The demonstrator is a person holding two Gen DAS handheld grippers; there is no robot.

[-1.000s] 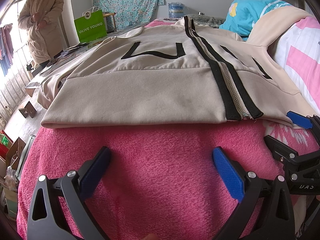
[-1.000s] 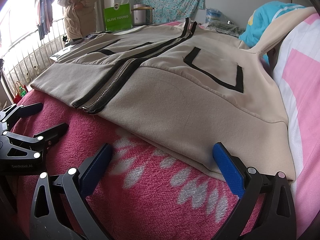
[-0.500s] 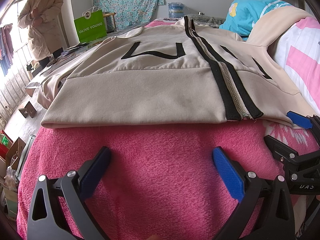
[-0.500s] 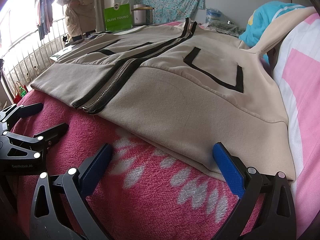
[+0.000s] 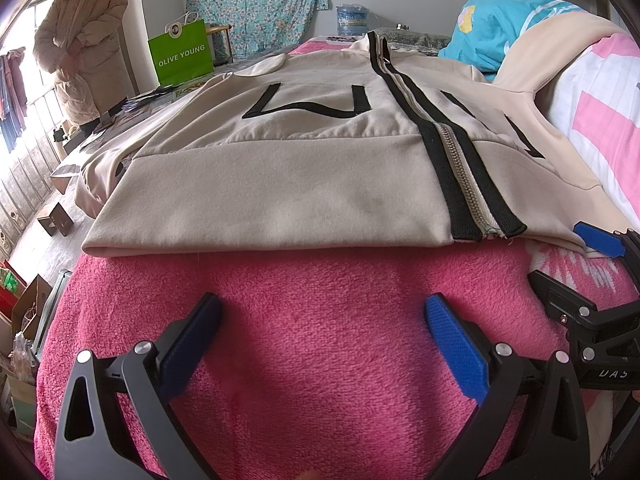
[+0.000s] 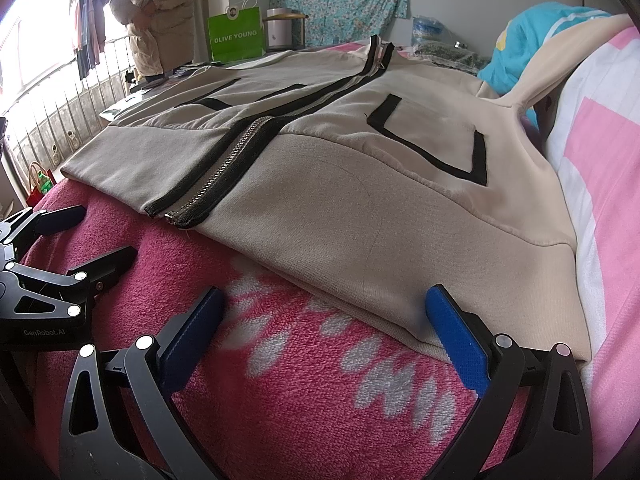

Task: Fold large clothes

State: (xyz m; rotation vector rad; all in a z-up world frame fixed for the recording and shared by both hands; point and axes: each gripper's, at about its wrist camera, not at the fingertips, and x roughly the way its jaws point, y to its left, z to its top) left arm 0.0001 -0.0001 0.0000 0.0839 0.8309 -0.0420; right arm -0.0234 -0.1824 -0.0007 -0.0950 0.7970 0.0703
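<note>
A large beige zip jacket (image 5: 280,184) with black trim and a closed zipper lies flat, front up, on a pink fleece blanket (image 5: 320,320); it also shows in the right wrist view (image 6: 360,208). My left gripper (image 5: 320,320) is open and empty, just short of the jacket's bottom hem. My right gripper (image 6: 324,312) is open and empty, its right fingertip (image 6: 440,304) at the hem near the jacket's right corner. Each gripper shows at the edge of the other's view: the right gripper (image 5: 576,260) and the left gripper (image 6: 88,236).
A pink and white quilt (image 6: 600,160) and a blue pillow (image 5: 512,28) lie along the right. A green Olive Young bag (image 5: 182,54) stands behind the jacket. A person in a beige coat (image 5: 84,48) stands at the far left by the window. Boxes sit on the floor at left.
Both grippers and the jacket have stayed still. Only the person at the far left has shifted their arms.
</note>
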